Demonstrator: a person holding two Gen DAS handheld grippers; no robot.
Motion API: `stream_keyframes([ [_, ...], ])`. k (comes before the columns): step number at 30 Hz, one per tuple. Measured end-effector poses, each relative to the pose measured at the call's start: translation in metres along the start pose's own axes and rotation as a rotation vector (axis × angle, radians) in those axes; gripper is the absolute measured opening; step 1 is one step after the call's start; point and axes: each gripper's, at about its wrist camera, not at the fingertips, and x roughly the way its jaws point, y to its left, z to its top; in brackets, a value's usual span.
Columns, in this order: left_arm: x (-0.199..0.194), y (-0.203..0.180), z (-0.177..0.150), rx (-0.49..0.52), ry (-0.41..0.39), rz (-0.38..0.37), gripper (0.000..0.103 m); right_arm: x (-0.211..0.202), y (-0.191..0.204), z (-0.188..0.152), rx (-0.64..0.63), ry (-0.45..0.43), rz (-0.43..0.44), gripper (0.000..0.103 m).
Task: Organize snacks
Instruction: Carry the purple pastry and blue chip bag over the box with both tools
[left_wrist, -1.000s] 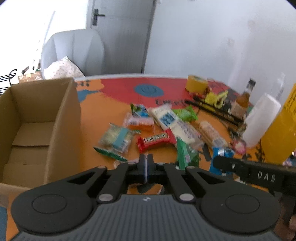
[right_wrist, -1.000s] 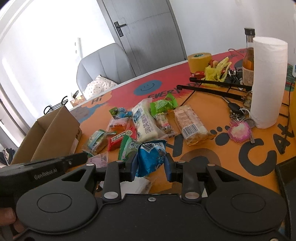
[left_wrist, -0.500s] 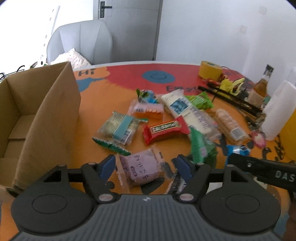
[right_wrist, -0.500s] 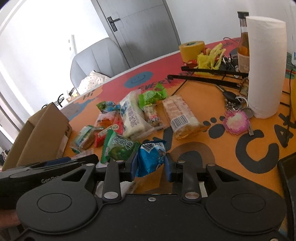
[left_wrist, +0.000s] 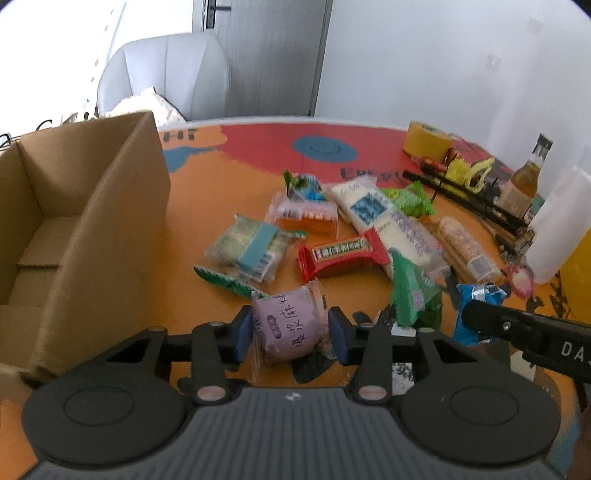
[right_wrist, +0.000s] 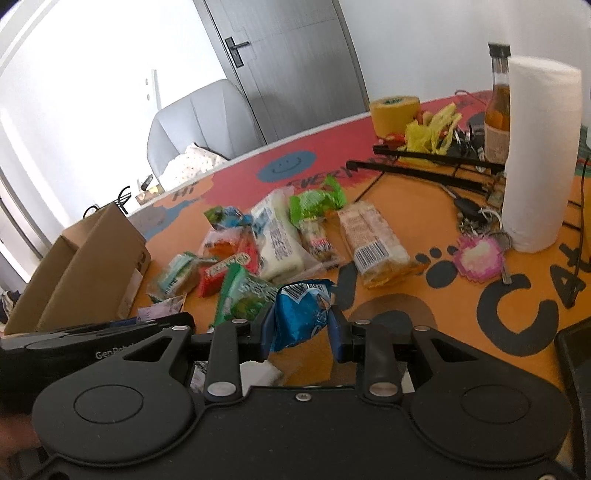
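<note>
While the snacks lie scattered over the orange-and-red table (left_wrist: 207, 192), two of them sit between gripper jaws. The left gripper (left_wrist: 290, 334) has a pale purple packet (left_wrist: 286, 325) between its blue pads; its jaws have just been closing in on it, and the left pad presses the wrapper, though whether the right pad touches it I cannot tell. The right gripper (right_wrist: 299, 330) is clamped on a blue packet (right_wrist: 301, 314), which stands up between its fingers.

Beyond the purple packet lies the loose pile — a clear packet with a light blue band (left_wrist: 251, 251), a red bar (left_wrist: 338, 254), a long white packet (left_wrist: 391, 225), a green packet (left_wrist: 413, 291) and a clear sleeve of biscuits (left_wrist: 465, 251), several overlapping. An orange-filled packet (left_wrist: 304, 219) lies just behind the red bar.

To the left of the pile stands an open cardboard box (left_wrist: 110, 221), its near wall upright beside the left gripper. At the far right edge of the table — well apart from the box — stand a white paper towel roll (right_wrist: 539, 155), a brown bottle (right_wrist: 498, 110) and a yellow tape roll (right_wrist: 393, 110). A pink keyring charm (right_wrist: 478, 258) lies near the roll's base. A grey chair (left_wrist: 166, 74) stands behind the table.
</note>
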Motion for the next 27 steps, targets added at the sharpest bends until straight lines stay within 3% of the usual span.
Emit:
stream_keyframes([
  [27,-0.091,0.052,0.033,-0.052,-0.183,-0.011,0.042,-0.009,0.095,0.030,-0.136,-0.068,0.120,0.028],
])
